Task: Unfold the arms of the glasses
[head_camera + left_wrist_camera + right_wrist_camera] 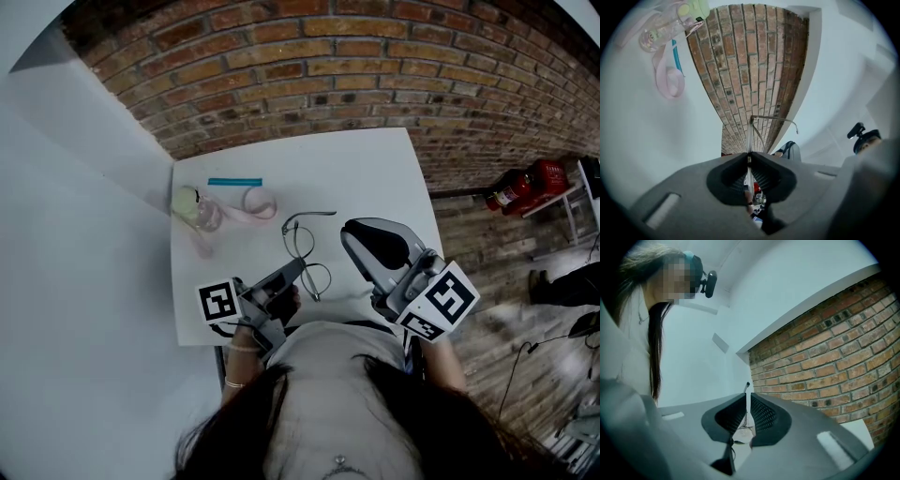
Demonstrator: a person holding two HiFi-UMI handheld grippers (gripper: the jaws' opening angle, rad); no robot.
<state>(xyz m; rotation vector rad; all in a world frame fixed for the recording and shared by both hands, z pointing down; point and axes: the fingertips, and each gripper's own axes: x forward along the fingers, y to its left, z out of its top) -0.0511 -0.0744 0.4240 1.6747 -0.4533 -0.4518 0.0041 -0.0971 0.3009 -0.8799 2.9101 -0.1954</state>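
Note:
The thin wire-framed glasses hang just above the white table, in front of the person. My left gripper is shut on the frame at its near end. In the left gripper view the glasses stand edge-on between the jaws, with one arm swung out to the right. My right gripper sits to the right of the glasses and tilts up. In its own view the right gripper is closed on a thin arm tip that pokes up between the pads.
A clear pink bottle with a green cap, a pink strap and a teal stick lie at the table's far left. A brick wall runs behind the table. A red fire extinguisher lies on the floor to the right.

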